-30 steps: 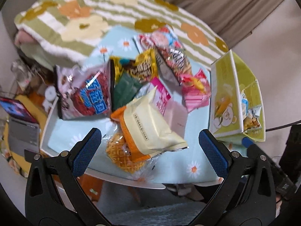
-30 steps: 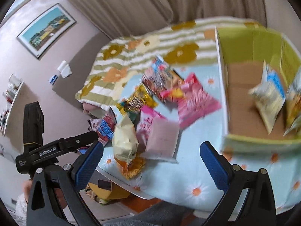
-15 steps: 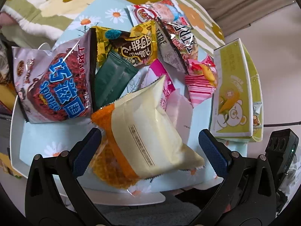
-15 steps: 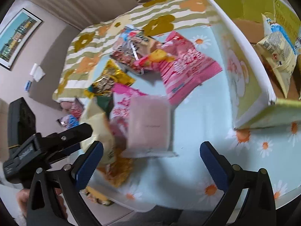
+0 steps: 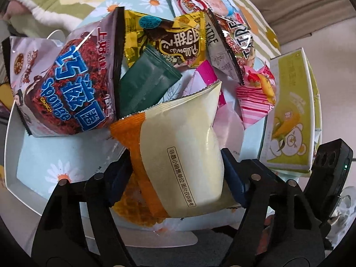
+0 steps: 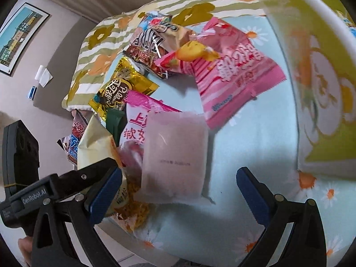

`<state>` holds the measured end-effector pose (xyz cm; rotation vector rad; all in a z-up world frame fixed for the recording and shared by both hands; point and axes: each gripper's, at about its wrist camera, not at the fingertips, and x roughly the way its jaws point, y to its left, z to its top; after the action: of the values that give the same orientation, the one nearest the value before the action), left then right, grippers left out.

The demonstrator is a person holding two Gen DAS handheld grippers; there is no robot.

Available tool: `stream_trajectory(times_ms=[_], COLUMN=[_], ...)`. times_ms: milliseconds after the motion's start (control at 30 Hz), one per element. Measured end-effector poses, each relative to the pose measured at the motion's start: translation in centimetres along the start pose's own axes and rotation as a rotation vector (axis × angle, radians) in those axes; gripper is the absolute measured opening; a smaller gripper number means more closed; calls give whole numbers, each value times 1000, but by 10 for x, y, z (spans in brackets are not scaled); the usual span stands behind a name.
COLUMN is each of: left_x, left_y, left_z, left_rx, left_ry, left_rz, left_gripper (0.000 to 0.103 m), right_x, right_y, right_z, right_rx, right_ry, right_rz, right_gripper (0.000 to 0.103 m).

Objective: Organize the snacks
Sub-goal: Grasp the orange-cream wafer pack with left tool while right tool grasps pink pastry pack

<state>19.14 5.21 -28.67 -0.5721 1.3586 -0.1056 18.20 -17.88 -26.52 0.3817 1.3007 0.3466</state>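
Observation:
My left gripper (image 5: 178, 173) is shut on a cream and orange snack pack (image 5: 187, 155) at the near edge of the snack pile; the pack also shows in the right wrist view (image 6: 93, 142). My right gripper (image 6: 178, 191) is open, its jaws either side of a pale pink pack (image 6: 175, 155) on the daisy-print cloth. The left gripper (image 6: 66, 184) reaches in from the left of that view. A green and white box (image 5: 289, 120) stands to the right; its wall (image 6: 322, 77) is blurred.
The pile holds a purple Sponge Crunch bag (image 5: 66, 84), a dark green pack (image 5: 144, 84), a yellow chocolate pack (image 5: 169, 37), a pink striped bag (image 6: 233, 71) and others. A floral blanket (image 6: 133, 22) lies behind. The table edge (image 5: 155, 240) is close below.
My left gripper moved in and shut on the cream and orange pack. My right gripper moved down and closer to the pale pink pack, still open.

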Motion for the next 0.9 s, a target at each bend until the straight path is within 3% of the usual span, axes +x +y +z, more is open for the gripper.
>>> stream_trajectory(times_ms=[500, 567, 633, 900], left_x=[-22, -25, -28, -37], left_y=[13, 13, 11, 6], left_z=[-12, -14, -16, -22], left_rx=[-27, -23, -15, 14], left_ry=[-32, -37, -42, -58], left_rz=[-8, -10, -9, -10], left_gripper=[68, 68, 68, 68], right_x=[19, 24, 29, 34], right_y=[-2, 3, 6, 8], right_z=[15, 15, 15, 12], right_rx=[5, -11, -18, -39], right_ry=[85, 99, 111, 105], right_rz=[27, 27, 20, -32], right_gripper=[95, 82, 75, 61])
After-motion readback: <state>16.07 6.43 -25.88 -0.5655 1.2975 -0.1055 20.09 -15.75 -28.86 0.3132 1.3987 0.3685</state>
